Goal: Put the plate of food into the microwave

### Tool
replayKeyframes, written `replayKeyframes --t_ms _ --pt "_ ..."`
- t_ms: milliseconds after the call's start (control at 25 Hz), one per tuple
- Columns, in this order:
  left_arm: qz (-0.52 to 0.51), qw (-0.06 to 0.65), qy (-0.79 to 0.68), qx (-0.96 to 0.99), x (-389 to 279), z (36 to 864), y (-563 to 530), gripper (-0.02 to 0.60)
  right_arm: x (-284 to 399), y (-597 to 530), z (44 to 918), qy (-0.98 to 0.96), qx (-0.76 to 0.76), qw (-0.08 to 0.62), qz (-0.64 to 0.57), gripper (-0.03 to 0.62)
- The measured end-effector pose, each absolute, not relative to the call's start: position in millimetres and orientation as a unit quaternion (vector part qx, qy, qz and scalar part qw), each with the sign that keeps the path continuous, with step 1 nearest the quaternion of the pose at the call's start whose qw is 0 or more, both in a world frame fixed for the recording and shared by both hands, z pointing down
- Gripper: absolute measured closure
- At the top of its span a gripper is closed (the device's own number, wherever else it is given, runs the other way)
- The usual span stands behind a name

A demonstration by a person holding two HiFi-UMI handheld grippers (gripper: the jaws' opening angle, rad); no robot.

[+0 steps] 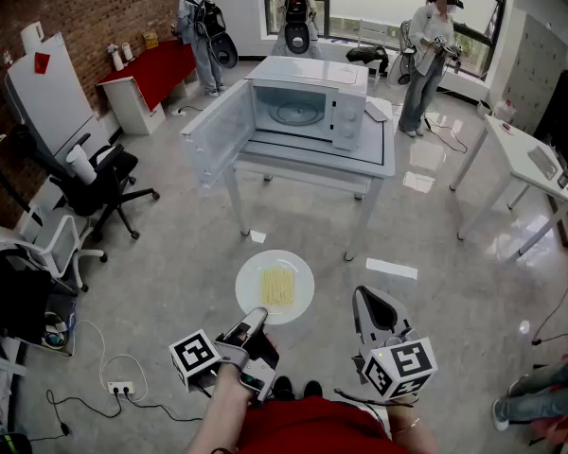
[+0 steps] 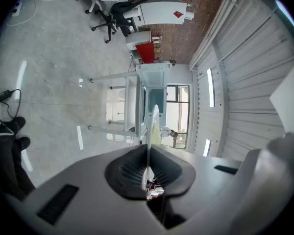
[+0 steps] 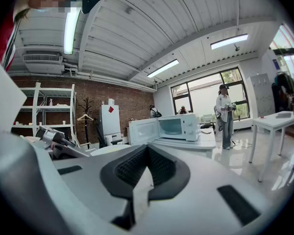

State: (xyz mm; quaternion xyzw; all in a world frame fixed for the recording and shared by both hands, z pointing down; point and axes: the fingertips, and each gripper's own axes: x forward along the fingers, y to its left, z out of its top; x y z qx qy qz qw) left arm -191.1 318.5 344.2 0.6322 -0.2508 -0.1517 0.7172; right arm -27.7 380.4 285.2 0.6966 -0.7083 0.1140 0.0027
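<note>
Head view: the left hand-held gripper is clamped on the near rim of the plate, which carries yellow food and is held out just ahead of it. The right hand-held gripper, jaws together and empty, is just beside the plate. The microwave, door open, stands on a table well ahead.
</note>
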Motion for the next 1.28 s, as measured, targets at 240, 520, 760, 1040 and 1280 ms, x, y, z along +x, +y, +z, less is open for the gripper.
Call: replayKeyframes --t_ms 240,520,760,1040,1280 --pt "-0.149 0.717 -0.243 0.637 -186 342 317 0.561 -26 379 287 -0.705 0.699 -0.002 0.118 0.583" --pt "-0.155 0.717 -0.246 0.634 -186 339 318 0.561 -26 377 284 -0.71 0.694 -0.001 0.118 0.583" --pt "-0.152 0.711 -0.259 0.636 -185 343 317 0.561 -23 375 285 -0.717 0.687 -0.003 0.119 0.582" --pt "-0.163 0.708 -0.261 0.635 -164 344 312 0.561 -4 379 290 -0.729 0.674 -0.013 0.12 0.582" --pt "-0.174 0.695 -0.269 0.644 -145 341 288 0.561 19 362 290 -0.735 0.669 -0.016 0.109 0.582"
